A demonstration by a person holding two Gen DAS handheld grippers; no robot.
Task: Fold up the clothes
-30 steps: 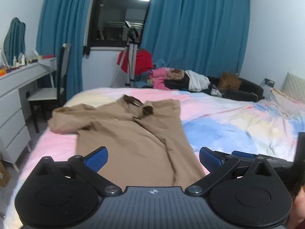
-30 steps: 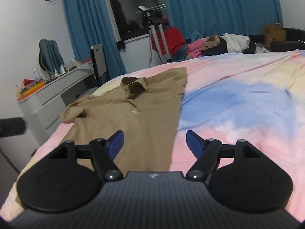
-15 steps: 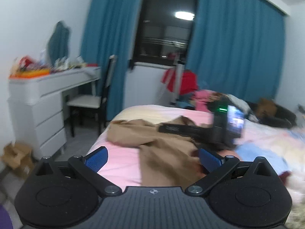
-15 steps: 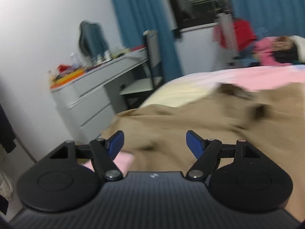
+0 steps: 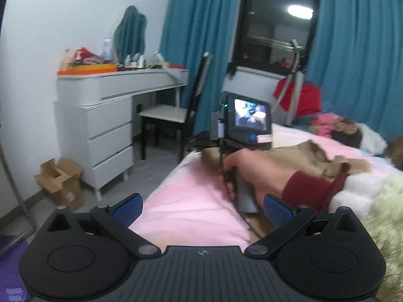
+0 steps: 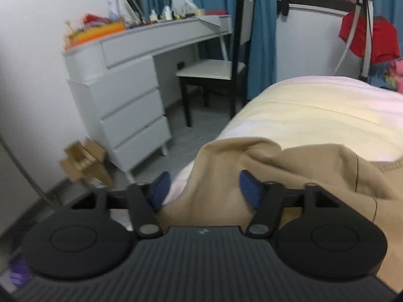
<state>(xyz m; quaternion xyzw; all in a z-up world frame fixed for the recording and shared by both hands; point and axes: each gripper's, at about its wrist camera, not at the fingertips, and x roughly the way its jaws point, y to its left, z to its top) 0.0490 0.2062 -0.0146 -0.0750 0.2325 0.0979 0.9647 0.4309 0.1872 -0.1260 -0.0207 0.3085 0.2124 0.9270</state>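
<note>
A tan polo shirt (image 6: 314, 173) lies on the pastel bed sheet (image 6: 314, 105), its left sleeve bunched at the bed's left edge. My right gripper (image 6: 204, 191) is low over that sleeve. Its jaws are partly narrowed but open, with sleeve fabric between the blue pads (image 6: 248, 192). In the left wrist view a hand (image 5: 254, 168) in a red sleeve holds that tool, whose small screen (image 5: 250, 113) faces me above the shirt (image 5: 309, 156). My left gripper (image 5: 202, 209) hovers open over pink sheet (image 5: 191, 201), short of the shirt, holding nothing.
A white dresser (image 5: 105, 125) with clutter on top stands left of the bed. Beside it are a black chair (image 5: 173, 115) and a cardboard box (image 5: 60, 183) on the floor. A tripod (image 5: 294, 83) and a clothes pile (image 5: 340, 128) sit beyond the bed by blue curtains.
Both views swung left toward the bed's left edge. The right gripper dropped onto the shirt's left sleeve and its jaws narrowed. The hand holding it came into the left wrist view.
</note>
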